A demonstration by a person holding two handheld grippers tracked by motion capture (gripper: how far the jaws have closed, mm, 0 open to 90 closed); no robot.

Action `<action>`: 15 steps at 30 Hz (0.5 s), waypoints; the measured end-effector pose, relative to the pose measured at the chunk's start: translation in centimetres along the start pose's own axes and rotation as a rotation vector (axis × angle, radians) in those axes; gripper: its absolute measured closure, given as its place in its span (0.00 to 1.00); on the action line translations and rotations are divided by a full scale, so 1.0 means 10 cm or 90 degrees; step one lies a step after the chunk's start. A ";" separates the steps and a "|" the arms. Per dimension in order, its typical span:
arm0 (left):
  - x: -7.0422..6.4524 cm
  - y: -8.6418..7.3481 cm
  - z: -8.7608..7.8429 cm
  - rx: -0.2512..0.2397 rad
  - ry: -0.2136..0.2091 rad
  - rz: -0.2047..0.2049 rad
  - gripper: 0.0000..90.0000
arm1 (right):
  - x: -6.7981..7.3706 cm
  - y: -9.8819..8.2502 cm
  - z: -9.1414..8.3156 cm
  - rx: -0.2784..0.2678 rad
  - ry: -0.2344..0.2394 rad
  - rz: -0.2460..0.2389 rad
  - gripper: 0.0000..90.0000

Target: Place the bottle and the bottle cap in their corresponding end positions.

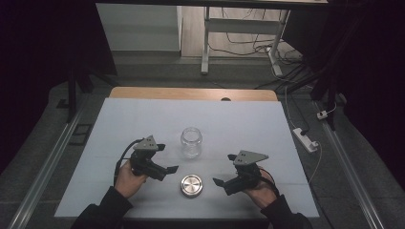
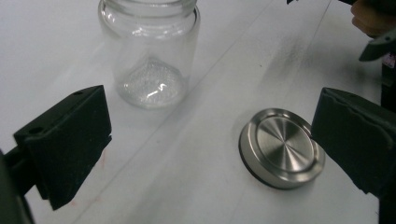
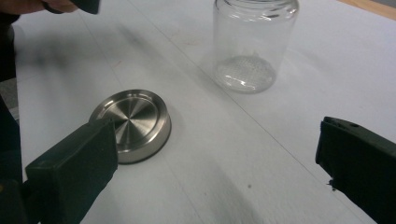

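Your left gripper (image 1: 162, 160) and right gripper (image 1: 228, 169) are hovering on either side of the lid (image 1: 191, 185), fingers spread on both and pinching nothing. The lid is lying flat on the white worktop (image 1: 143, 119), apart from the jar (image 1: 191, 141), which is standing upright and open just behind it.
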State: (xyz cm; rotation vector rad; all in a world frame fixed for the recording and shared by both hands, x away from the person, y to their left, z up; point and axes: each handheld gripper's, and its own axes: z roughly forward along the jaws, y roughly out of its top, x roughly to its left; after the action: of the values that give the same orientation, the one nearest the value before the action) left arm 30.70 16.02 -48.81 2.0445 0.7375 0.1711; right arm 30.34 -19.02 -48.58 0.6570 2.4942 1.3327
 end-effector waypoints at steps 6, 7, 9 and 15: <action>-0.03 -0.13 -0.14 -0.005 0.012 -0.020 0.00 | -0.04 -0.05 -0.11 -0.005 -0.022 0.011 0.00; -0.04 -0.16 -0.17 -0.005 0.016 -0.024 0.00 | -0.04 -0.06 -0.13 -0.005 -0.025 0.012 0.00; -0.04 -0.19 -0.22 -0.006 0.016 -0.027 0.00 | -0.06 -0.08 -0.16 -0.004 -0.034 0.017 0.00; -0.06 -0.31 -0.35 -0.008 0.027 -0.045 0.00 | -0.10 -0.15 -0.28 -0.004 -0.057 0.030 0.00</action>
State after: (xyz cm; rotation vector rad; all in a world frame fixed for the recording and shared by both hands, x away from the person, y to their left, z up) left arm 27.52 19.42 -49.28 2.0047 0.8315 0.1779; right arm 29.62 -22.27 -48.27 0.7617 2.4179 1.2969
